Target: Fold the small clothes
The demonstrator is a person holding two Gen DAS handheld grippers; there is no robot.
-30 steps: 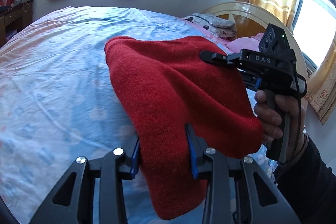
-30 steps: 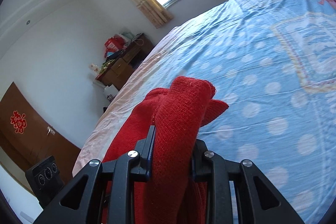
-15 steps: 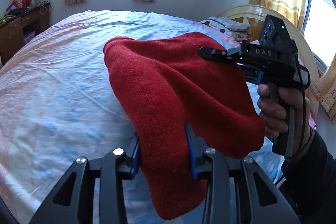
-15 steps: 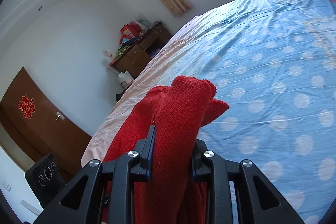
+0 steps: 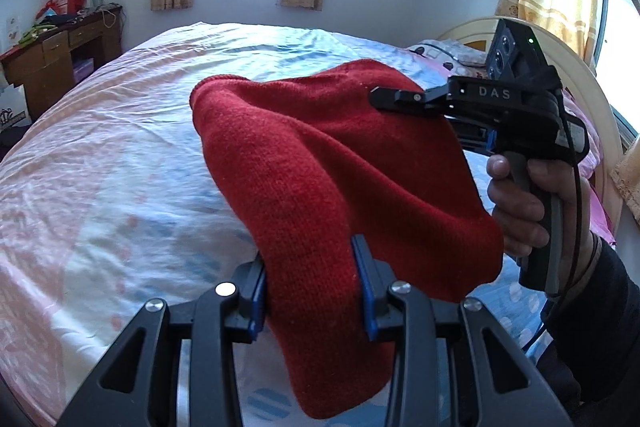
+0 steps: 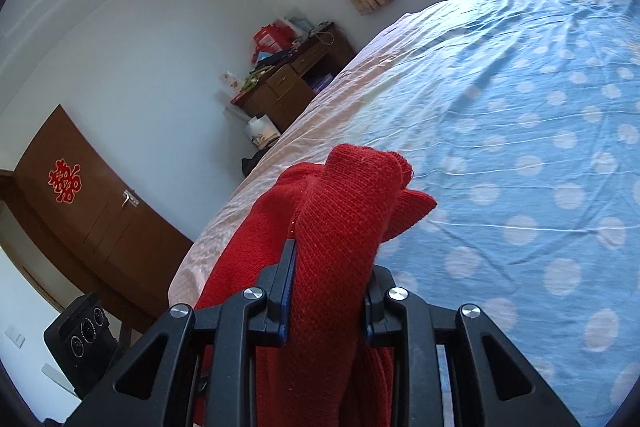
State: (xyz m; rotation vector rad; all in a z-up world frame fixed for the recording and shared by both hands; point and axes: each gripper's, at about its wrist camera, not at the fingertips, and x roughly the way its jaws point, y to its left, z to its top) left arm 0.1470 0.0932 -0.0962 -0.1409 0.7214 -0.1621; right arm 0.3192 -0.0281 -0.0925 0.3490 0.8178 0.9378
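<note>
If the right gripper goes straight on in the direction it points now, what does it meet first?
Probably the bed sheet. The right gripper is shut on the red knit garment and points down over the bed; beyond the cloth in its jaws nothing else stands in that line. Depth is hard to judge.

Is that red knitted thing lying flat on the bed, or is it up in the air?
In the air. The red knit garment hangs bunched between the left gripper and right gripper, above the bed.
</note>
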